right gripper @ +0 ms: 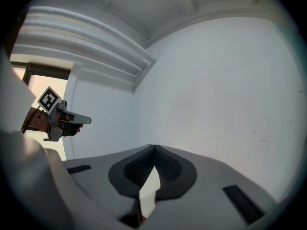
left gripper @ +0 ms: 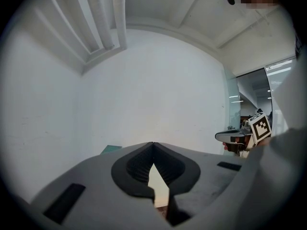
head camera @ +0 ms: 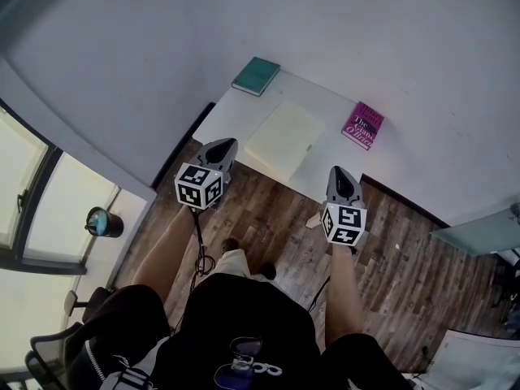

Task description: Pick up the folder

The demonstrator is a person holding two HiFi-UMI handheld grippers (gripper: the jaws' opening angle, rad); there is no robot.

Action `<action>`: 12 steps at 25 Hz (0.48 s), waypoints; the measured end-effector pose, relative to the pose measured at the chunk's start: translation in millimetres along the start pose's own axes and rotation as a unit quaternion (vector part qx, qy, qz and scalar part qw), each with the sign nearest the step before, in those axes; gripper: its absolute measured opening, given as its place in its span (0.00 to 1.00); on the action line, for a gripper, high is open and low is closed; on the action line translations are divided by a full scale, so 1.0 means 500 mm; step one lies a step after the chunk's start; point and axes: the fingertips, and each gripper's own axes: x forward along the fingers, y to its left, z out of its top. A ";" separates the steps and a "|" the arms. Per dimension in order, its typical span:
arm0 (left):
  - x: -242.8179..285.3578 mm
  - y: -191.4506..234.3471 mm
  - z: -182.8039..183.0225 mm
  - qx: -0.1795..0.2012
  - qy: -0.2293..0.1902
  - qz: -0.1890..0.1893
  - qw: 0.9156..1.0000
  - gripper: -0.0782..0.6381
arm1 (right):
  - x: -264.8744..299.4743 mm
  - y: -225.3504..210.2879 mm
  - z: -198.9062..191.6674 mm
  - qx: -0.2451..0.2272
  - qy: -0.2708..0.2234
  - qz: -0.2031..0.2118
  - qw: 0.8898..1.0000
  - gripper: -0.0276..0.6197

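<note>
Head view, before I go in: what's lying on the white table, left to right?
teal book → cream folder → magenta book

Pink book (head camera: 362, 125) on the white table (head camera: 231, 112), white cover title starting "The", remaining words too small to read, no other legible print.

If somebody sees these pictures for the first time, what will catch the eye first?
The left gripper and right gripper stand out, fingers shut and empty, before the white table. On it a pale folder lies between a teal book and a magenta book.
</note>
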 end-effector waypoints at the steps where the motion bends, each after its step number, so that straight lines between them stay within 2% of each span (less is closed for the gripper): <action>1: 0.007 0.002 -0.002 0.000 0.001 -0.002 1.000 0.14 | 0.005 -0.001 -0.001 0.001 0.001 -0.001 1.000 0.08; 6: 0.064 0.023 -0.004 -0.007 0.001 -0.019 1.000 0.14 | 0.045 -0.015 -0.002 0.005 0.006 -0.011 1.000 0.08; 12: 0.183 0.075 0.001 -0.009 0.007 -0.053 0.999 0.14 | 0.138 -0.046 0.010 0.011 0.011 -0.038 0.999 0.08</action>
